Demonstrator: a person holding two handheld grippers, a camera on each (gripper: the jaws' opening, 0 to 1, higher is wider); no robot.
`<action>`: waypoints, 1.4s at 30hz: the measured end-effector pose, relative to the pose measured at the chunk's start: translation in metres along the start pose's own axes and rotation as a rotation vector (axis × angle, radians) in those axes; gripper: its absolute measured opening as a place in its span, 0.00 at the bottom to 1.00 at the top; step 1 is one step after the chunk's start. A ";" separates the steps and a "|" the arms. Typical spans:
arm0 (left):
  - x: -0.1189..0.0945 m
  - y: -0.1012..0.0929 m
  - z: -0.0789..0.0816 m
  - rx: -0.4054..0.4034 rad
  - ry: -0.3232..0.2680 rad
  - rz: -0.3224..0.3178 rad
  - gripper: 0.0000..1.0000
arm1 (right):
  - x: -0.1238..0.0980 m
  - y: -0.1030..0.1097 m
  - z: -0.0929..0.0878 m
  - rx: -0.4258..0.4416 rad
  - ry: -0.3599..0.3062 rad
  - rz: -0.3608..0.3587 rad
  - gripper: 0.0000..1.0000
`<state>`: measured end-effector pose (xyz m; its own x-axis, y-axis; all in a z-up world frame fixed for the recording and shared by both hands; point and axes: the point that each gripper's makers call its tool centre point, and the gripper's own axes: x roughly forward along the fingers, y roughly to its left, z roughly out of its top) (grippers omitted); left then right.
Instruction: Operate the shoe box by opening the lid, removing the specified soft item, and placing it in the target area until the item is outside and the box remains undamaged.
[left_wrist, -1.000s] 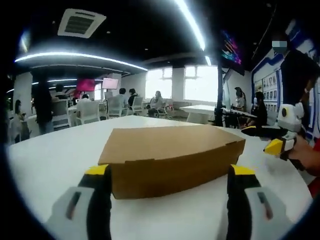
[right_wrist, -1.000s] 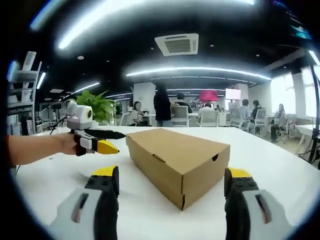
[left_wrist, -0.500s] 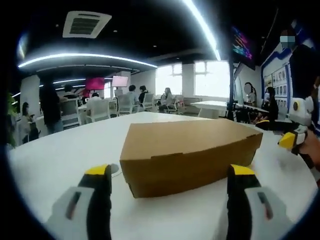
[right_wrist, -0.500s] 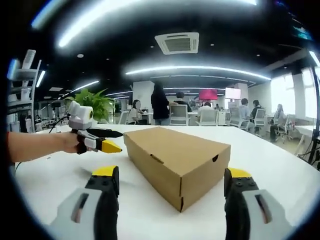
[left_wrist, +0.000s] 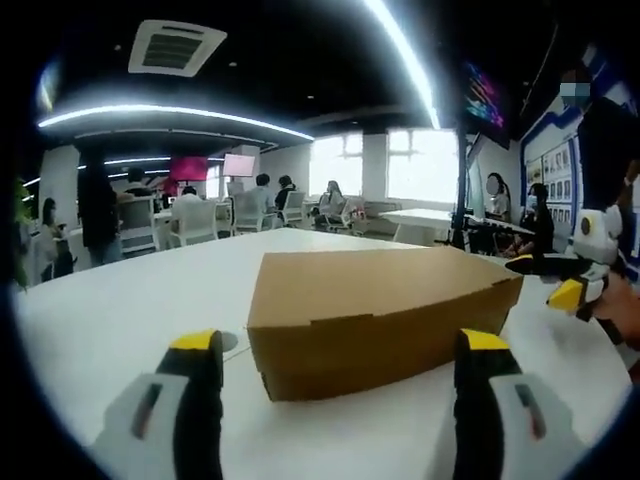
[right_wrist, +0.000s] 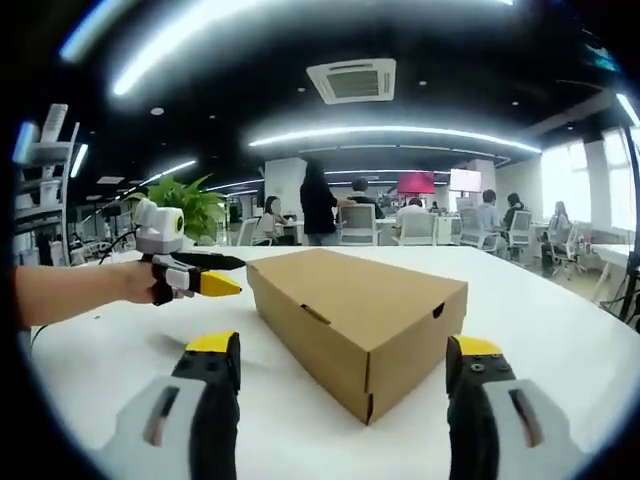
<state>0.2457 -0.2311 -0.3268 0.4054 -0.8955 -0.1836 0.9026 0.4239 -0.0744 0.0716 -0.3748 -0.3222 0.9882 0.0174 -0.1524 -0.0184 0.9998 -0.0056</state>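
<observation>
A closed brown cardboard shoe box (left_wrist: 380, 305) (right_wrist: 355, 310) rests on a white table (left_wrist: 110, 310) (right_wrist: 560, 330). My left gripper (left_wrist: 335, 365) is open, its yellow-tipped jaws standing just short of the box's long side. My right gripper (right_wrist: 335, 365) is open too, facing a corner of the box with a small round hole in the end wall. In the right gripper view the left gripper (right_wrist: 190, 278) appears at the left, held by a hand. In the left gripper view the right gripper (left_wrist: 575, 285) shows at the right edge. The soft item is hidden inside the box.
The table is wide, with bare surface around the box. Behind it are office chairs (left_wrist: 200, 222), several seated and standing people (right_wrist: 318, 208), a green plant (right_wrist: 195, 212) and bright windows (left_wrist: 420, 165).
The left gripper view has swung, so the box sits a little further right and closer. The right gripper view has barely shifted. Both grippers stay open.
</observation>
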 end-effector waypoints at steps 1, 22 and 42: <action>0.000 -0.001 0.002 -0.005 -0.008 -0.005 0.99 | 0.001 -0.001 -0.001 -0.003 0.006 -0.004 0.87; 0.036 -0.005 -0.001 0.072 0.002 -0.028 0.96 | 0.048 -0.022 -0.032 0.012 0.089 -0.044 0.78; 0.016 -0.006 -0.010 0.207 -0.010 0.030 0.82 | 0.057 -0.032 -0.041 -0.061 0.103 -0.053 0.79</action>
<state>0.2452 -0.2472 -0.3392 0.4334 -0.8845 -0.1725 0.9000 0.4147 0.1343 0.1223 -0.4066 -0.3716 0.9672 -0.0397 -0.2507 0.0214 0.9969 -0.0755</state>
